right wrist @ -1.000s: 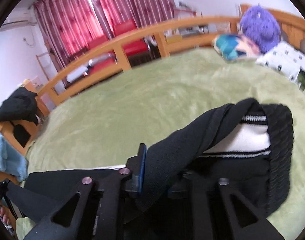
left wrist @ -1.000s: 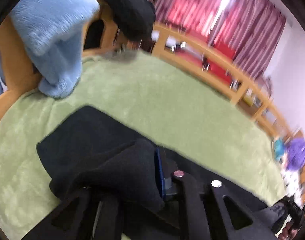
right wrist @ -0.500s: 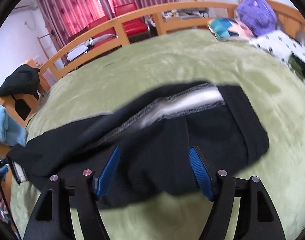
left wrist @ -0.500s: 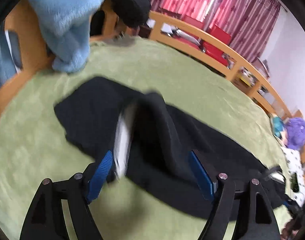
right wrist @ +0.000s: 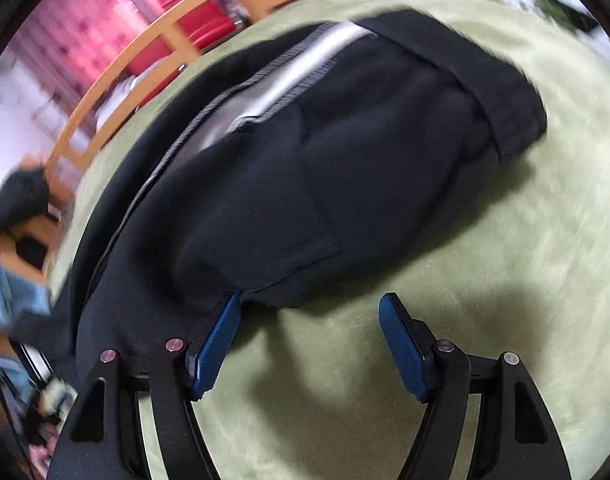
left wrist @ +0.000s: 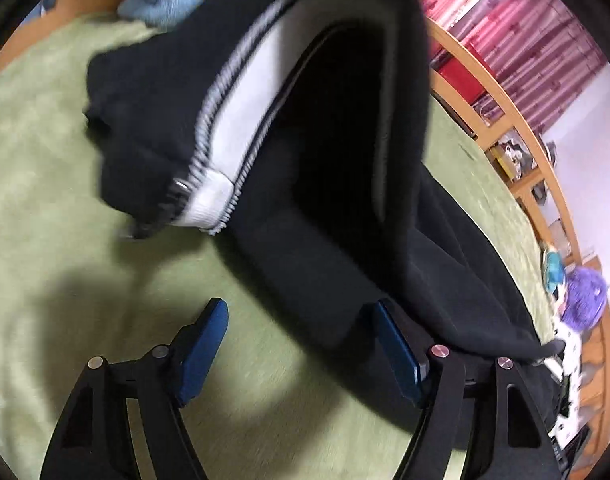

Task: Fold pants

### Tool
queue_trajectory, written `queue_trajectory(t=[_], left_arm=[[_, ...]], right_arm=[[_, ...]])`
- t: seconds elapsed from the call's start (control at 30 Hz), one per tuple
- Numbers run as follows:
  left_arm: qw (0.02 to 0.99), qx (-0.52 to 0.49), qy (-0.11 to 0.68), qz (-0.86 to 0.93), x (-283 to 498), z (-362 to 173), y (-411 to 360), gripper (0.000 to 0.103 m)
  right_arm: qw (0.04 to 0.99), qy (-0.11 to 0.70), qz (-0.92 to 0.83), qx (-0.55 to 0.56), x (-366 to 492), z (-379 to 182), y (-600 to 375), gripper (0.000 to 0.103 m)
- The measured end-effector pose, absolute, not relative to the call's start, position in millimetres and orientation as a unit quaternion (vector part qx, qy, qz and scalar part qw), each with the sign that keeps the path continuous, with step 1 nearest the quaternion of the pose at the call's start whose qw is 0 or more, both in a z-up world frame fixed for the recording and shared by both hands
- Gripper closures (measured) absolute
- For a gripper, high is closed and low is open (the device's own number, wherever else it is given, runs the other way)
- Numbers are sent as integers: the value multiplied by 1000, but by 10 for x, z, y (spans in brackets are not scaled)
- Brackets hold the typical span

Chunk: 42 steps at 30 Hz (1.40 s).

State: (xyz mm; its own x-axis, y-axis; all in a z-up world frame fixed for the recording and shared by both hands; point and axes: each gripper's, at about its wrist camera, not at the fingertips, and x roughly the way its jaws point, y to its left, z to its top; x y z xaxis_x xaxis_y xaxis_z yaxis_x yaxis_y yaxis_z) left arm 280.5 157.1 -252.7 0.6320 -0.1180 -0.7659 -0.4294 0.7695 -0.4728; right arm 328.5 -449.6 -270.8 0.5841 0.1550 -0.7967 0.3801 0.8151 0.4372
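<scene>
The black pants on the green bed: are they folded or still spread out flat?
Partly folded. The pants lie doubled over, one layer on another, on the blanket.

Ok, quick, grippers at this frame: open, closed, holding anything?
Left gripper: open, holding nothing; black pants drape over its right finger.
Right gripper: open, holding nothing; pants edge at its left finger.

Home bedroom, green bed blanket (left wrist: 65,184), wooden bed rail (left wrist: 517,120), red curtains (left wrist: 525,20)
</scene>
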Motion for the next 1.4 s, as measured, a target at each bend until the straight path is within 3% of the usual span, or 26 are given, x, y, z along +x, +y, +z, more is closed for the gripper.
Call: queue_trajectory(t=[0.3,0.33,0.4,0.47,0.53,0.63,0.93,1.23,1.3,1.4], left_arm=[[854,-331,390,92,3179,-2594,1504,31],[856,-329,388,95,3211,-2593,1498,33],[855,-321,392,108,3265,-2603,1488,55],[854,-318,398,109,3295,-2614,1499,68],[853,-316,402,102,3279,-2586,1521,79],[856,-317,398,95,3137,-2463,1505,88],[858,-306,405,77,2255,-2119,1333,89],[850,-275,447,43,983,-2107,805,89],[848,-270,455,40,810,-2153,724,87],[826,-274,490,43,717,-2255,771,78]], right_arm=[[842,373,-82,380,3533,-2855,-4531,22],[842,371,-84,383,3577,-2848,-4492,22],[839,373,-87,386,3700,-2845,-4456,23],[838,377,-83,386,3806,-2882,-4438,35],[840,393,-107,358,3814,-2843,-4412,80],[846,375,-101,366,3647,-2716,-4454,96],[858,376,-107,333,2908,-2282,-4575,97],[857,400,-131,299,1376,-1999,-5263,97],[853,424,-139,270,1234,-1968,-5376,97],[840,470,-131,237,1157,-1972,-5312,87]])
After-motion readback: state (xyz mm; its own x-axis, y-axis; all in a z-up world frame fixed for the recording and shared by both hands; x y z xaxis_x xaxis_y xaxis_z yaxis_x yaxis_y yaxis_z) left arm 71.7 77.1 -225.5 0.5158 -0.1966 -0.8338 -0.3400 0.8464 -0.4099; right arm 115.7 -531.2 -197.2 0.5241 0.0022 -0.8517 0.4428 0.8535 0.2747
